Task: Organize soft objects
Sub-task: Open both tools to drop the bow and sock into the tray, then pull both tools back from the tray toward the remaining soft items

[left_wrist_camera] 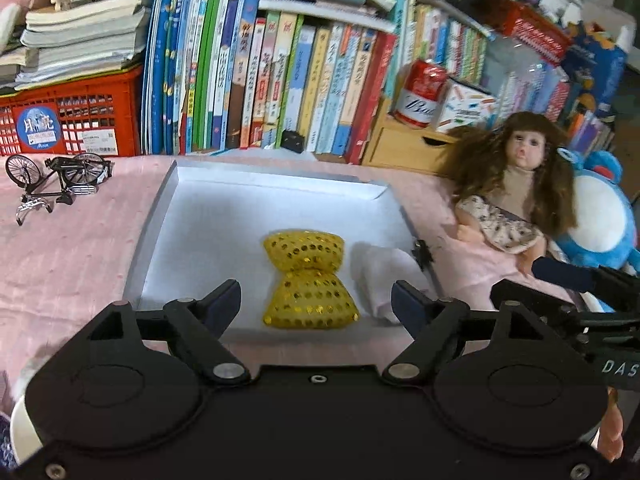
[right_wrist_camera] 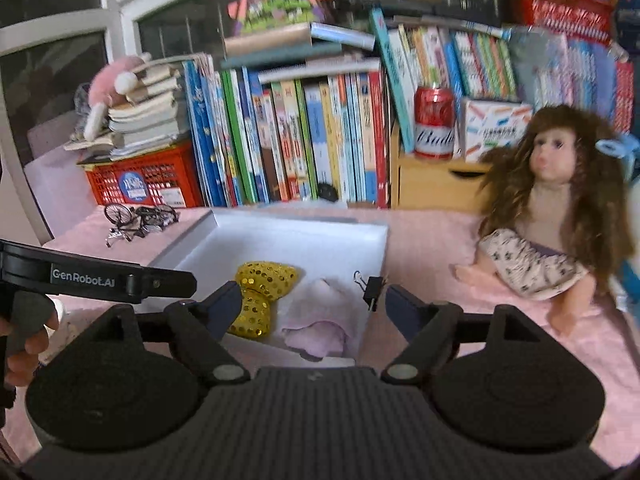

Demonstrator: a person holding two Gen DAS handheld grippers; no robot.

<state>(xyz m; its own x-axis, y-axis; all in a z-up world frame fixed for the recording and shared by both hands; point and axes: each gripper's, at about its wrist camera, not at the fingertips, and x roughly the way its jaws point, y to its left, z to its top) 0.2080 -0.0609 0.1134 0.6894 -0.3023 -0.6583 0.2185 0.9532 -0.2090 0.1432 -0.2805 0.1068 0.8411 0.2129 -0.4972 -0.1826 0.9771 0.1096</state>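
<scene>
A yellow sequined bow [left_wrist_camera: 308, 278] [right_wrist_camera: 262, 296] lies in a shallow white tray [left_wrist_camera: 208, 208] [right_wrist_camera: 280, 240] on the pink cloth. A folded pale pink cloth [left_wrist_camera: 384, 276] [right_wrist_camera: 320, 320] lies beside the bow in the tray. A long-haired doll [left_wrist_camera: 516, 188] [right_wrist_camera: 548, 220] sits to the right of the tray. A blue and white plush toy [left_wrist_camera: 600, 220] leans behind the doll. My left gripper [left_wrist_camera: 316, 298] is open and empty, just short of the bow. My right gripper [right_wrist_camera: 312, 304] is open and empty above the tray's near edge.
A black binder clip [left_wrist_camera: 422, 254] [right_wrist_camera: 372, 286] sits on the tray's right rim. A model bicycle [left_wrist_camera: 56, 182] [right_wrist_camera: 140, 220] stands left of the tray. Books [left_wrist_camera: 280, 80], a red crate [left_wrist_camera: 68, 120], a wooden drawer box [left_wrist_camera: 404, 144] and a red can [left_wrist_camera: 420, 94] line the back.
</scene>
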